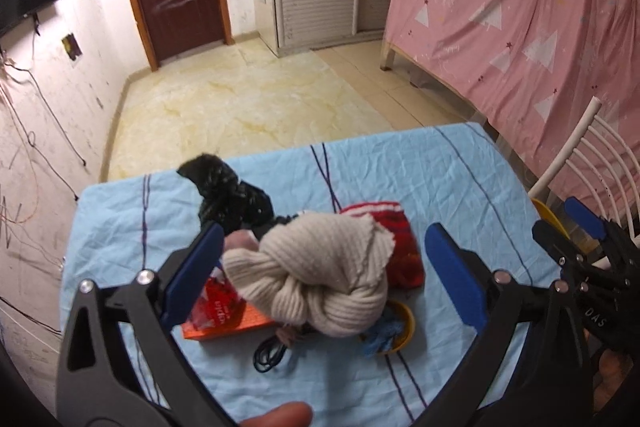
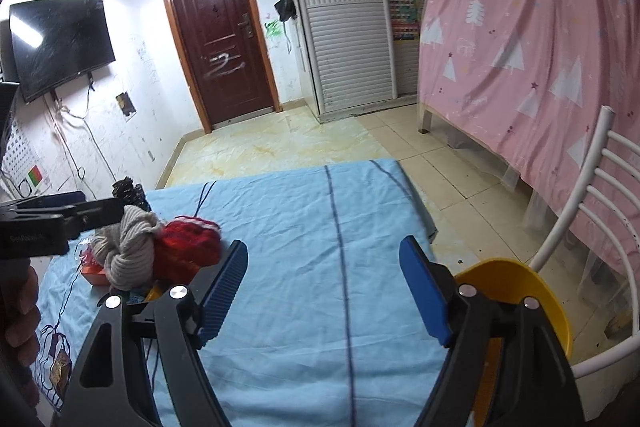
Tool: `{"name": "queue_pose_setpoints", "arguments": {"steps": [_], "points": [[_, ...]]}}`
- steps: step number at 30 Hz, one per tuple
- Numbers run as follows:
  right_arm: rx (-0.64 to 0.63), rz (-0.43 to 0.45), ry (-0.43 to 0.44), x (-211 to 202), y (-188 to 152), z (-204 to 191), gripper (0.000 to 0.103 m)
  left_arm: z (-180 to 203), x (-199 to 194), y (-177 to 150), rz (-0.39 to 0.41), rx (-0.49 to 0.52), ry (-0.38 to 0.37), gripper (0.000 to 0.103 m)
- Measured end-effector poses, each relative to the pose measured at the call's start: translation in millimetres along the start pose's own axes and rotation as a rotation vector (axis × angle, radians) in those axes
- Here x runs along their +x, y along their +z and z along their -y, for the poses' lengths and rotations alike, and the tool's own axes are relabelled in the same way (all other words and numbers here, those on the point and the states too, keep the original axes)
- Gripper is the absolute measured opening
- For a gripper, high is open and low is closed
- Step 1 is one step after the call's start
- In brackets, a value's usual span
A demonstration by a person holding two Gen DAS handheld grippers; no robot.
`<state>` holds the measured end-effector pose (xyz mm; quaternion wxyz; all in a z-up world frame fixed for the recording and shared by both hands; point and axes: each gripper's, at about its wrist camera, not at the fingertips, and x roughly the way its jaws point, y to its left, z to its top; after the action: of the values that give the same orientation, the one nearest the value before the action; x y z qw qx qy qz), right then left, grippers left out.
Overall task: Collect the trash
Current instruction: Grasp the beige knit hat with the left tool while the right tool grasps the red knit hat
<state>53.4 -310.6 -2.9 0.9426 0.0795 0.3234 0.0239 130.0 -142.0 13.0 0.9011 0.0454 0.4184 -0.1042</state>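
A: What's hidden?

B: The small yellow bowl [image 1: 404,323] is half covered by the knotted cream scarf [image 1: 320,271]; an orange box [image 1: 224,327] and red wrapper [image 1: 218,303] are cut off by the left gripper's finger [image 1: 192,275].

A: Surroundings?

B: A red knit [image 1: 400,247] and black plastic bag [image 1: 228,195] are seen behind the scarf on the blue cloth [image 1: 420,167]. The scarf's long axis runs left to right.

A: Grippers?

B: Left gripper [image 1: 324,275] is spread wide over the pile, nothing pinched. Right gripper [image 2: 324,291] is spread over bare cloth, a larger yellow bowl [image 2: 516,287] beside it.
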Motion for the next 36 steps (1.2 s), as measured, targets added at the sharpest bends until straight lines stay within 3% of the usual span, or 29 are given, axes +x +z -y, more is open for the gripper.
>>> {"name": "queue_pose_setpoints", "arguments": {"steps": [9, 10, 11, 17, 20, 27, 36], "points": [[-0.029, -0.028, -0.001, 18.2, 2.0, -19.7, 0.072, -10.4, 26.1, -8.8, -0.065, -0.018, -0.021, 0.096], [-0.03, -0.031, 0.001, 19.3, 1.0, -19.4, 0.072, -10.0, 28.0, -10.5, -0.066, -0.016, -0.022, 0.094], [-0.032, -0.033, 0.002, 21.0, 0.8, -21.1, 0.072, -9.8, 28.7, -12.1, -0.065, -0.013, -0.022, 0.085], [-0.051, -0.05, 0.015, 30.4, 1.3, -35.3, 0.073, -10.5, 26.2, -18.4, -0.051, -0.01, -0.059, 0.064], [-0.059, -0.059, 0.035, 34.4, 1.6, -42.5, 0.073, -17.0, 20.8, -17.9, -0.037, -0.038, -0.079, 0.059], [-0.07, -0.096, 0.156, 46.6, 5.8, -68.2, 0.075, -41.6, -9.9, -8.1, 0.053, -0.12, -0.064, 0.059], [-0.134, -0.162, 0.219, 72.8, 11.9, -105.6, 0.079, -72.3, -48.1, -0.2, 0.15, -0.181, -0.046, 0.059]]}}
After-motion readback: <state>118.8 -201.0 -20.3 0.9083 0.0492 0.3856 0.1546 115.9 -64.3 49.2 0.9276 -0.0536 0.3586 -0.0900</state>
